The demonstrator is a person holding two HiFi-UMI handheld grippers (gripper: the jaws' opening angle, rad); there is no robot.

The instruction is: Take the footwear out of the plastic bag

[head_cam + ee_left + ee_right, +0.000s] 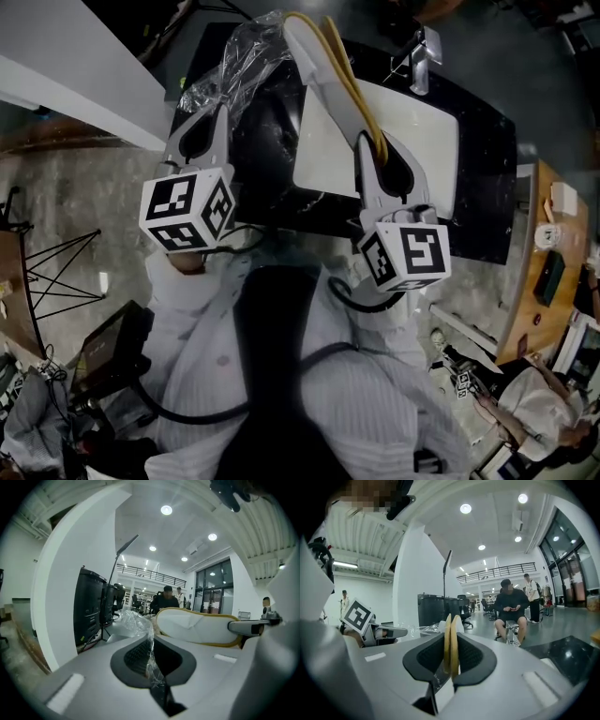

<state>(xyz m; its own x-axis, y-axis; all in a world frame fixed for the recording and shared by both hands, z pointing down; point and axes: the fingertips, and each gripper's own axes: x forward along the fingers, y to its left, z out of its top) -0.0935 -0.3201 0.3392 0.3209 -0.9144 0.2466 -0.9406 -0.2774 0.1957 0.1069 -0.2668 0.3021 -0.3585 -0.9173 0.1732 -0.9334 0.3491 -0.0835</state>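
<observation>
While our left gripper pinches the bag, our right gripper clamps the slippers, which stretch lengthwise away from us beside the bag.

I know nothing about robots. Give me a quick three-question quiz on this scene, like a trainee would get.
1. True or false: the left tool is pinching the clear bag.
2. What is clamped in the right tool? A) a bottle B) slippers C) a cable
3. Fill in: the white slippers have ____ trim.

Key: 1 true; 2 B; 3 yellow.
</observation>
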